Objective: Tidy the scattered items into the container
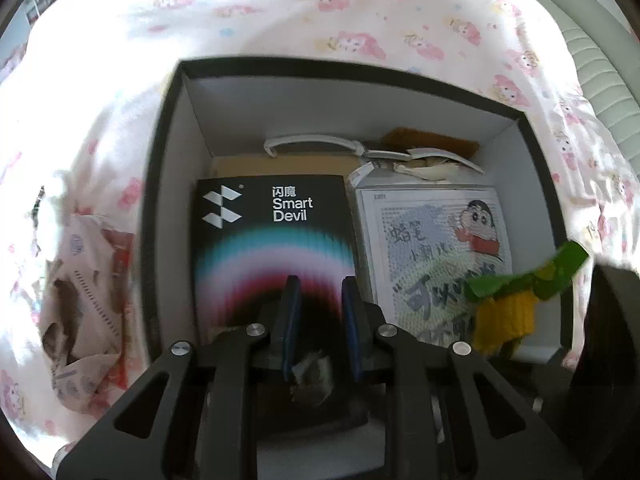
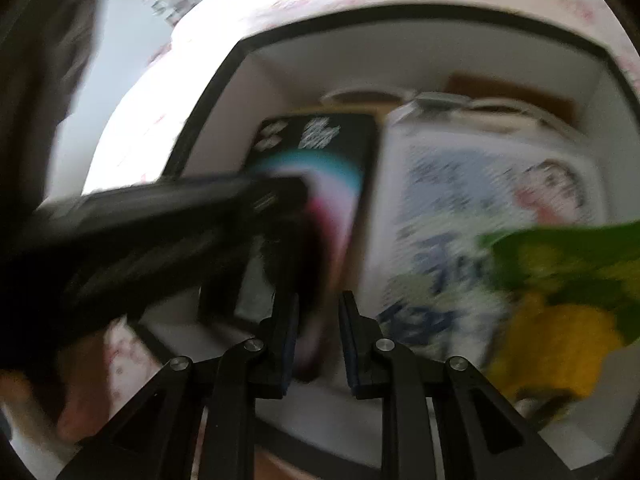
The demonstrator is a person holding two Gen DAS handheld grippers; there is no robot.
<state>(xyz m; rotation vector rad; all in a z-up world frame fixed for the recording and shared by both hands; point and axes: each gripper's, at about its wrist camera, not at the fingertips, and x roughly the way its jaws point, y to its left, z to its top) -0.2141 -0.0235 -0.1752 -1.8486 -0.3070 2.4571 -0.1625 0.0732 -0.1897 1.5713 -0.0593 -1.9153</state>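
A black-rimmed box with white walls [image 1: 176, 152] sits on a pink-patterned sheet. Inside lie a black "Smart Devil" box [image 1: 272, 240], a white cartoon-printed box [image 1: 432, 248] and white items at the back. My left gripper [image 1: 318, 292] hovers over the black box with a small gap between its fingers and nothing between the tips. A green and yellow knitted toy [image 1: 516, 296] is at the box's right side. In the blurred right wrist view my right gripper [image 2: 318, 304] is open and empty above the box [image 2: 216, 80]; the toy [image 2: 560, 312] is to its right.
A crumpled pink cloth or bag [image 1: 84, 300] lies left of the box on the sheet [image 1: 320, 12]. A grey-green ribbed cushion [image 1: 600, 60] is at the upper right. The left gripper's body [image 2: 140, 240] crosses the right wrist view.
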